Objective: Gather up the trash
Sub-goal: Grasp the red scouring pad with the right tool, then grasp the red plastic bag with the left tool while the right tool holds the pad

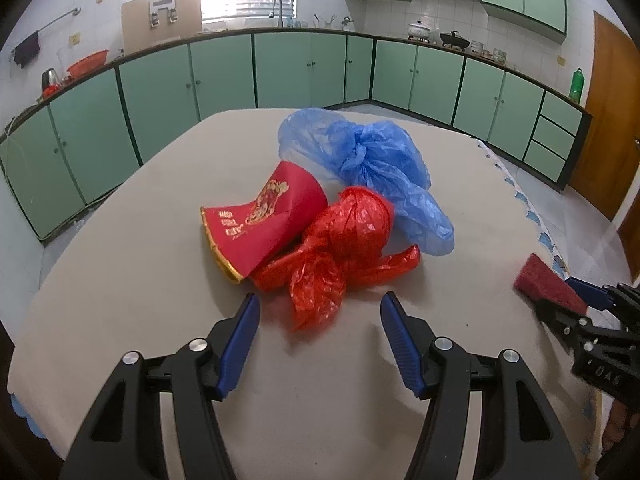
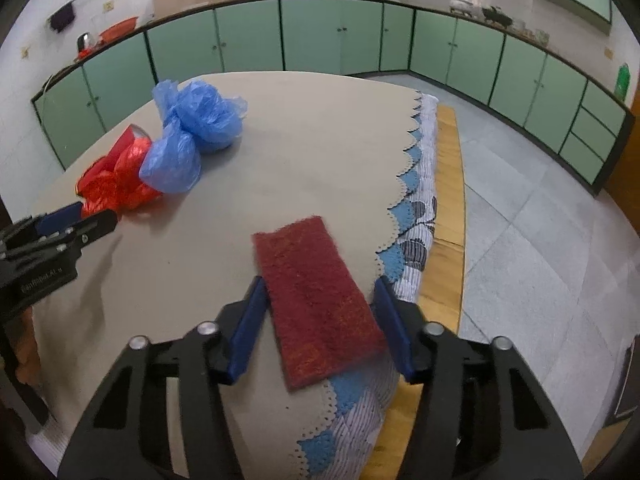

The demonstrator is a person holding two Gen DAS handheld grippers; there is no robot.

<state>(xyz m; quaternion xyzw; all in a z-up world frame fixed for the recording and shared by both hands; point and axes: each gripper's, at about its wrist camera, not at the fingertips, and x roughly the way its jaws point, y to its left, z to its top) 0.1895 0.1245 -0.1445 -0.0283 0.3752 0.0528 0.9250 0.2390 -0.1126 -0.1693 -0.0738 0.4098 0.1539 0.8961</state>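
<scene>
A crumpled red plastic bag (image 1: 340,252) lies on the beige tablecloth (image 1: 140,280), with a red printed paper cup (image 1: 264,220) on its side to its left and a crumpled blue plastic bag (image 1: 372,164) behind. My left gripper (image 1: 318,312) is open, its fingertips just short of the red bag. My right gripper (image 2: 320,296) is open, its jaws on either side of a dark red scouring pad (image 2: 316,296) that lies flat near the table's right edge. The red bag (image 2: 116,180) and blue bag (image 2: 192,132) show at the left of the right wrist view.
The tablecloth's scalloped edge (image 2: 404,184) runs close to the right of the pad, with tiled floor (image 2: 540,240) beyond. Green kitchen cabinets (image 1: 224,76) line the walls. The right gripper (image 1: 592,320) shows at the right of the left wrist view, the left gripper (image 2: 60,232) at the left of the right wrist view.
</scene>
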